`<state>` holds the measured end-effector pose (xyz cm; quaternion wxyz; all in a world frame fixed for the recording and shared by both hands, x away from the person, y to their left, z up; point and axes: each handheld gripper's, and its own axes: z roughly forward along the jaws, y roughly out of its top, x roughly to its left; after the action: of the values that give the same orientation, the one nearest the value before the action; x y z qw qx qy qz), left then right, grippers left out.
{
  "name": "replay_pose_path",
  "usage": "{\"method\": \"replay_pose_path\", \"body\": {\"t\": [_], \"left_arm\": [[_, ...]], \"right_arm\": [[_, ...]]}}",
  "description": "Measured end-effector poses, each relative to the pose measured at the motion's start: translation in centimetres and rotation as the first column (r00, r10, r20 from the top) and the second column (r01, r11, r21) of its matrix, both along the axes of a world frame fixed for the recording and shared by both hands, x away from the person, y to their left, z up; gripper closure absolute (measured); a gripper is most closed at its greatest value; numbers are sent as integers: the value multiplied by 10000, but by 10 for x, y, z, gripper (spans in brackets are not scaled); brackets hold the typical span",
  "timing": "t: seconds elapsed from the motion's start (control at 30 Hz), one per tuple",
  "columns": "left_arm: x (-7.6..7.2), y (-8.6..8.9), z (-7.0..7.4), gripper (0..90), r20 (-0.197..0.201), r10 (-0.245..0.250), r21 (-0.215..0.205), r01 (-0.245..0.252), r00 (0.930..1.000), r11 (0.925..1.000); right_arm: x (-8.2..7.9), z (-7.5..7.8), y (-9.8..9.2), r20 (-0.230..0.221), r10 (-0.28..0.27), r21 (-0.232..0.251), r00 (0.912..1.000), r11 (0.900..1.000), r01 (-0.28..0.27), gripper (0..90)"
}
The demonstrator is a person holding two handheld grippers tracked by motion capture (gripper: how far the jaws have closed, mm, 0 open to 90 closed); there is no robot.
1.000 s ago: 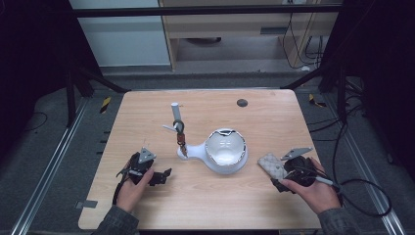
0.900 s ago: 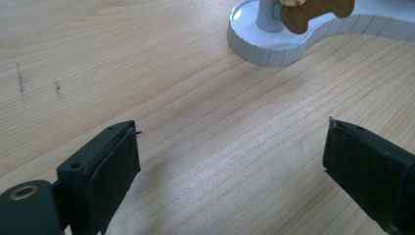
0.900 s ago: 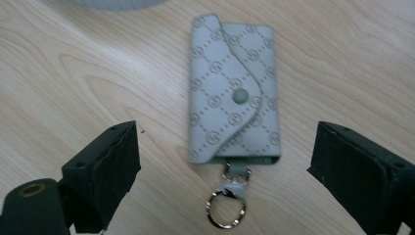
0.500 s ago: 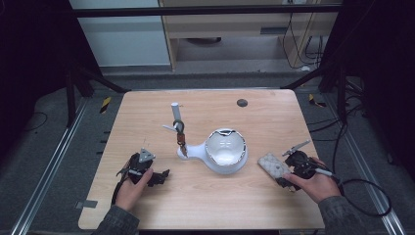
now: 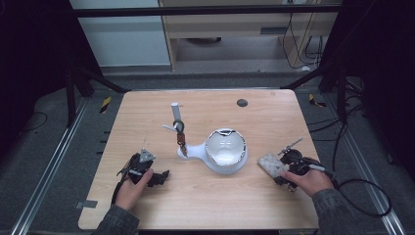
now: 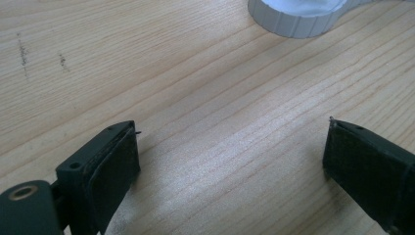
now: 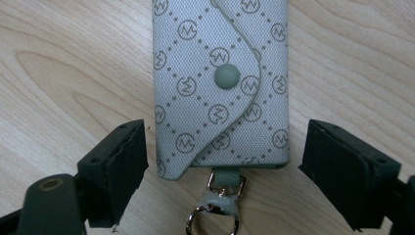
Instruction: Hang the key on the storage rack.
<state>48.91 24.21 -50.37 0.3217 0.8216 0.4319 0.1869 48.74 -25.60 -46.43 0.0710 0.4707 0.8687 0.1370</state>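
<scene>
Resting low at the near edge of the wooden table [image 5: 274, 117], both grippers are released. The right gripper [image 7: 222, 166] has its jaws spread on either side of a grey patterned key pouch [image 7: 220, 83], which lies flat on the wood with its metal clasp ring [image 7: 215, 215] toward the camera; neither pad touches it. The left gripper [image 6: 230, 166] stands wide over bare wood. Farther off sits a white bowl-shaped object [image 5: 222, 152], and beyond it a small upright stand [image 5: 177, 125]. I judge that closing off-centre could push the pouch sideways, because it can slide.
</scene>
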Motion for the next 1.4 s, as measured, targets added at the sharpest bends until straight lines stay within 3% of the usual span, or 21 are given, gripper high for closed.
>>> {"method": "replay_pose_path", "body": {"t": [0.77,1.4], "left_arm": [[-1,-1,-2,48,60,-106,-106,107,9999,9999],[-1,-1,-2,46,90,-144,-96,145,9999,9998]], "right_arm": [[3,-7,4,-131,251,-319,9996,9992,-255,231],[3,-7,4,-208,308,-265,9993,9992,-313,252]]}}
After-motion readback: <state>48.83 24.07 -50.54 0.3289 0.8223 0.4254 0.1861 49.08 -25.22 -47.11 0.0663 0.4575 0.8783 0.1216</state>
